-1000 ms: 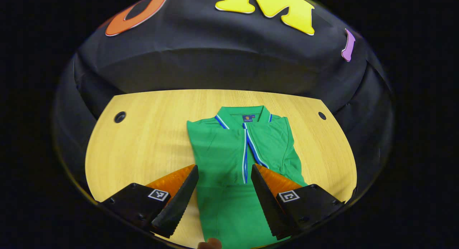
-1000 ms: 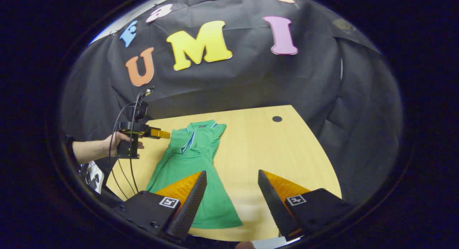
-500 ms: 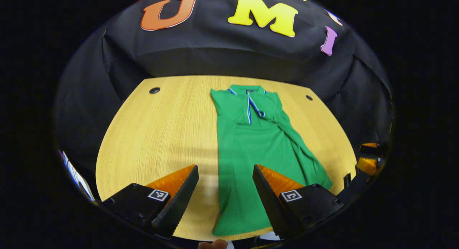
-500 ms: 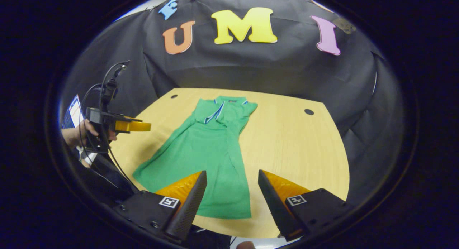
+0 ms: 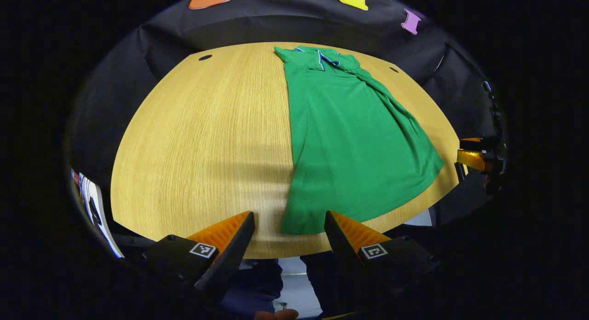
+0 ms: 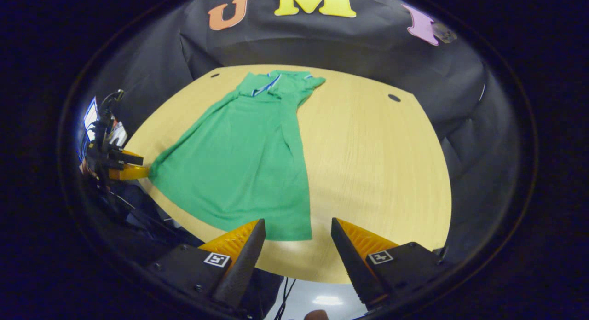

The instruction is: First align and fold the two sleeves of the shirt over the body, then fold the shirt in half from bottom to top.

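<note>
Left gripper (image 5: 287,228) spread wide, empty, poised at the hem's near-left corner. Right gripper (image 6: 297,232) likewise parted at the opposite corner. Green polo shirt (image 6: 248,149) flat on desk (image 5: 198,140), sleeves folded in — likely staged for the bottom-up fold.

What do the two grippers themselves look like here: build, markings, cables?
Each gripper, left and right, has two wedge-shaped fingers with serrated inner faces on black blocks bearing small square black-and-white tags. Seen from the right gripper view, the left gripper trails dark cables.
</note>
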A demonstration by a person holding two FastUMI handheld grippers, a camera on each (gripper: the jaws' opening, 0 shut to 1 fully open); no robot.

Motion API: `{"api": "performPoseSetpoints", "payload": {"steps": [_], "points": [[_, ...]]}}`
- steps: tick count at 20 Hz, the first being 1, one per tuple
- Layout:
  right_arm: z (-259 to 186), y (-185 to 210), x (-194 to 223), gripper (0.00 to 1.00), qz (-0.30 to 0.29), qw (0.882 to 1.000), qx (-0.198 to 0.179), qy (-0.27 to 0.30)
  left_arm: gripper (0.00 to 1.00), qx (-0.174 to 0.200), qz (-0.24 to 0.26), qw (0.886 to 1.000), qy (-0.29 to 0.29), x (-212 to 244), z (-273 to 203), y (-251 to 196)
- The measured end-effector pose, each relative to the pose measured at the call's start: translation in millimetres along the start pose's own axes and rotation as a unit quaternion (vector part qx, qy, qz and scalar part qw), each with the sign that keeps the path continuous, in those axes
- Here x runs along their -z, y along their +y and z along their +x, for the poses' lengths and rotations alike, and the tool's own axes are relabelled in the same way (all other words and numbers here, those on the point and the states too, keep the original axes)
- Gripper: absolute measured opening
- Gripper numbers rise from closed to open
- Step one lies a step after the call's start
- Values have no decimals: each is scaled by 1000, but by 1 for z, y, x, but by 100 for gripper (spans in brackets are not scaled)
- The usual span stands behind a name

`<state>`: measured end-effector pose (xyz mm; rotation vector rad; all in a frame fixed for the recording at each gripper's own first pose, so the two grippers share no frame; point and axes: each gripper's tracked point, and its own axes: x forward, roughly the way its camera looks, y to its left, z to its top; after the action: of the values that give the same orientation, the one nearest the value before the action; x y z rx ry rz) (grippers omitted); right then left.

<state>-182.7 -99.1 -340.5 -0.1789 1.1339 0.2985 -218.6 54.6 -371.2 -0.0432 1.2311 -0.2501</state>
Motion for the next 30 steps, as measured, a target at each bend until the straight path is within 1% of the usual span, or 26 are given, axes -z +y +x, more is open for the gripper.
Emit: {"api": "performPoseSetpoints", "payload": {"steps": [1,4,6,11,12,15,16,17,19,20,22,23,24,25,26,27,29,30], "points": [[6,-1,8,92,-9,1000,4,11,98,1,-4,1000,2,0,2,-1],[21,1,20,92,-20,999,2,28,98,5,4,1000,10,5,3,-3],[23,3,22,93,-16,999,-1,32,98,-3,21,1000,12,5,5,2],[40,5,7,92,-1,1000,-4,31,98,-17,34,999,21,8,6,6],[43,6,6,93,0,999,-4,34,97,-20,36,999,24,7,7,8],[50,12,9,93,-8,999,-11,43,98,-29,33,999,22,3,6,8],[52,13,8,99,-5,999,-11,42,99,-32,30,999,20,2,8,7],[51,12,8,92,-3,999,-10,45,99,-34,27,999,18,1,9,6],[50,12,9,92,-10,998,-10,54,99,-37,27,999,10,1,9,4],[51,13,9,93,-15,998,-12,58,96,-40,22,999,1,0,11,4],[50,13,9,86,-17,997,-14,68,94,-41,19,999,-5,0,14,1],[50,16,9,86,-21,997,-17,70,92,-38,25,999,-5,0,14,-1],[51,18,10,68,-30,997,-19,70,82,-33,31,999,-4,0,12,-4],[50,17,11,51,-42,996,-21,74,77,-28,41,999,-5,0,10,-7],[50,18,10,51,-46,995,-29,79,61,-26,51,998,-6,2,10,-8],[52,22,7,47,-39,996,-35,73,44,-24,57,998,-7,2,10,-10],[49,20,6,5,-42,995,-35,81,31,-21,62,998,-6,3,9,-13],[51,21,6,2,-43,995,-36,77,21,-17,60,998,-4,4,8,-14]]}}
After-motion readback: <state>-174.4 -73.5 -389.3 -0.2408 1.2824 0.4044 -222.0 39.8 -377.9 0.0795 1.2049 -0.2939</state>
